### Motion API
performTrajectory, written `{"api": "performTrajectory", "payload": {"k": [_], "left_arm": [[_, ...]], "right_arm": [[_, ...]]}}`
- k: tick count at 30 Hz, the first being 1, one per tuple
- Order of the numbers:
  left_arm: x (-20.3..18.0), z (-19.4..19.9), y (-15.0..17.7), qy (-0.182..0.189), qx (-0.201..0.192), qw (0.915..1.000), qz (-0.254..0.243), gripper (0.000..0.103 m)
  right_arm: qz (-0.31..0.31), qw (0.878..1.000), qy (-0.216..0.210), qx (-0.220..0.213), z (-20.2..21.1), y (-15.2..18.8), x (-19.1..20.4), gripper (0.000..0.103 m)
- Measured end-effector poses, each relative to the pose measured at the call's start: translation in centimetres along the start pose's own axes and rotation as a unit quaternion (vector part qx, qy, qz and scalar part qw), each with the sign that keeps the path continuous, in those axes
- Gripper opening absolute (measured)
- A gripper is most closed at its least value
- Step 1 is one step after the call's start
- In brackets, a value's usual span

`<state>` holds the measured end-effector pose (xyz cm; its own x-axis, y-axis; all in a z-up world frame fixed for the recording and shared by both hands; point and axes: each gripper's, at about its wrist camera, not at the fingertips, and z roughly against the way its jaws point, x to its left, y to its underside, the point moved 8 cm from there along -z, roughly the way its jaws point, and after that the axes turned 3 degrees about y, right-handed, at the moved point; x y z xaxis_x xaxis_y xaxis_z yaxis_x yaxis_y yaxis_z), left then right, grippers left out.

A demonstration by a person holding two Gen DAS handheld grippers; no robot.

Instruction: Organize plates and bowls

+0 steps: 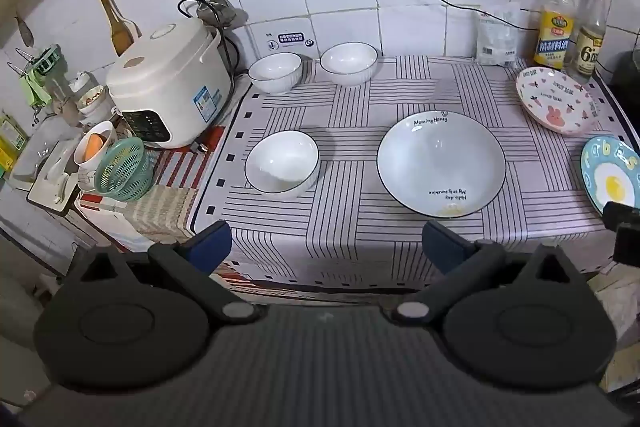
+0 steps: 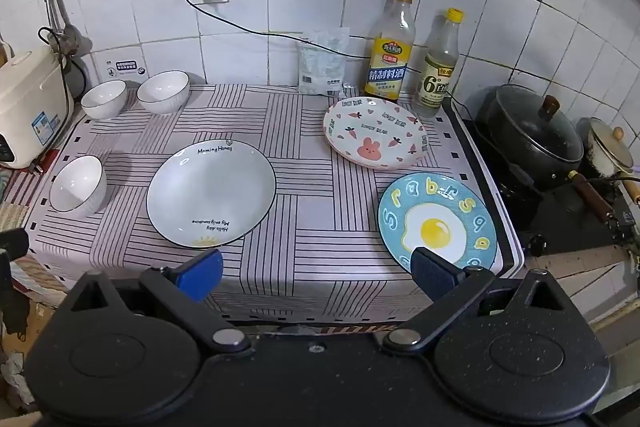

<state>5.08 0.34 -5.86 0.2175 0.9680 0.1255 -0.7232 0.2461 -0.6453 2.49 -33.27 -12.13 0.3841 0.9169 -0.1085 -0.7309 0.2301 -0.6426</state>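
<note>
My fingers are spread wide on both sides and hold nothing: the left gripper (image 1: pixel 326 247) sits at the bottom of its frame over the near edge of the striped cloth (image 1: pixel 352 243), and the right gripper (image 2: pixel 316 275) does the same in its own view, its right-hand pad overlapping the near rim of the blue egg plate (image 2: pixel 438 223) in the picture (I can't tell if it touches).

As I judge it, the organizing has barely begun. Every dish lies on its own. In the left view, two white bowls (image 1: pixel 275 72) (image 1: pixel 349 63) stand side by side in the upper middle against the tiled wall, close but not nested. A third white bowl (image 1: pixel 282 163) sits alone at centre left, well apart from them. The large white plate (image 1: pixel 441 165) lies right of centre, the pink rabbit plate (image 1: pixel 555 105) at upper right near the two bottles (image 1: pixel 556 23), and the blue egg plate shows only at the right edge.

What I reckon is left: gather the three bowls into one nest, and stack the three plates, likely with the big white one underneath. Nothing is stacked yet, so all of that is ahead of me
</note>
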Motion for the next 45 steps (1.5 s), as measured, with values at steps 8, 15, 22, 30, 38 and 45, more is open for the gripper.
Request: {"api": "performTrajectory", "payload": {"k": [8, 15, 22, 30, 38, 45], "left_arm": [[-1.1, -0.2, 1.3, 0.008, 0.007, 0.9999, -0.005, 0.103], [-0.9, -0.3, 0.8, 0.024, -0.006, 0.9997, -0.007, 0.103], [-0.5, -0.3, 0.9, 0.027, -0.009, 0.9996, -0.002, 0.103], [-1.0, -1.4, 1.9, 0.056, 0.012, 0.9984, 0.000, 0.103], [-1.1, -1.8, 2.5, 0.063, 0.012, 0.9979, 0.001, 0.103], [-1.2, -2.0, 2.7, 0.060, 0.013, 0.9980, -0.014, 0.103]], "right_arm": [[0.007, 1.000, -0.009, -0.001, 0.0, 0.2, 0.3, 0.102], [0.008, 1.000, 0.000, 0.003, -0.1, 0.5, 0.4, 0.102], [0.005, 1.000, 0.012, 0.000, 0.0, 0.5, -0.3, 0.102], [-0.006, 1.000, 0.025, -0.001, 0.0, 1.3, -1.6, 0.102], [-0.020, 0.999, 0.032, -0.007, 0.3, 2.0, -2.4, 0.102], [-0.014, 0.999, 0.034, -0.009, 0.4, 2.1, -2.4, 0.102]]}}
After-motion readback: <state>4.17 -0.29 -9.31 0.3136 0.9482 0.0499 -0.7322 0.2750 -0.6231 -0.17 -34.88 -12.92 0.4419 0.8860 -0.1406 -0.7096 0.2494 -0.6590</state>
